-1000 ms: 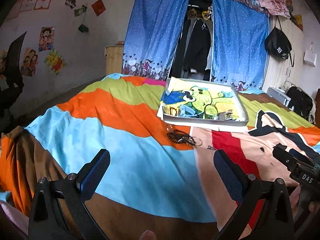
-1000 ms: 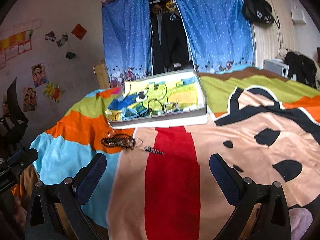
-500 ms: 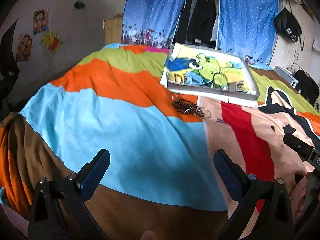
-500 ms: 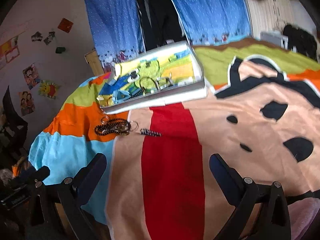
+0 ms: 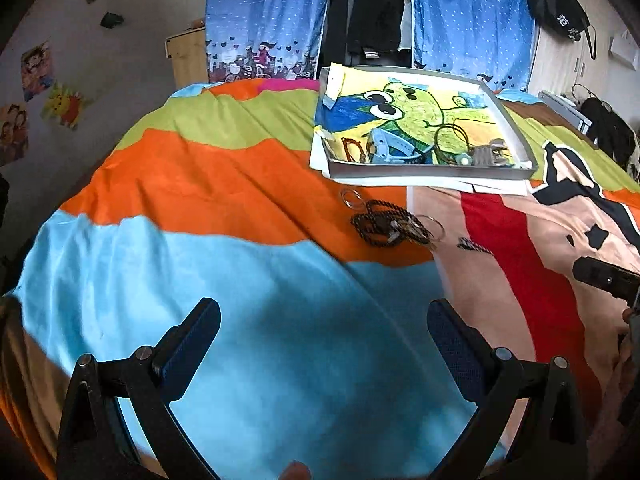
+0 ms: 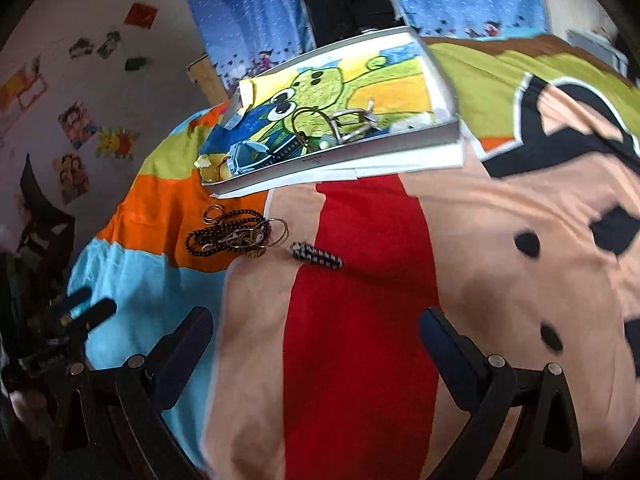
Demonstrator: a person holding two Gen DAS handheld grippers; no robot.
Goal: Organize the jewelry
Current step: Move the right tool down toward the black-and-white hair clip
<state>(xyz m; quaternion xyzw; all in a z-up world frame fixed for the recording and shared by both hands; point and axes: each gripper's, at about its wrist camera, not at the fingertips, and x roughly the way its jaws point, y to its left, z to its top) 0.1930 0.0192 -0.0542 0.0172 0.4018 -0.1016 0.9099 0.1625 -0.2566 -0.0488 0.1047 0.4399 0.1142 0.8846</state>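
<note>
A shallow grey tray (image 5: 516, 132) (image 6: 440, 80) with a green cartoon picture on its bottom lies on the bed and holds several jewelry pieces. In front of it a tangle of dark beaded necklace and metal rings (image 5: 390, 224) (image 6: 236, 234) rests on the orange stripe. A small black-and-white striped piece (image 5: 472, 245) (image 6: 318, 256) lies just right of the tangle. My left gripper (image 5: 324, 332) hovers open over the light blue stripe, well short of the tangle. My right gripper (image 6: 316, 336) hangs open above the red stripe, near the striped piece.
A colourful striped bedspread (image 5: 208, 184) (image 6: 500, 240) covers the bed. Blue curtains (image 5: 264, 16) and hanging dark clothes (image 5: 372, 4) stand behind it. A black bag (image 5: 560, 12) hangs at the right, and posters (image 5: 36, 68) cover the left wall.
Both grippers have tilted downward and moved closer to the bed and the jewelry. The tray and tangle look larger now. Both stay open and hold nothing.
</note>
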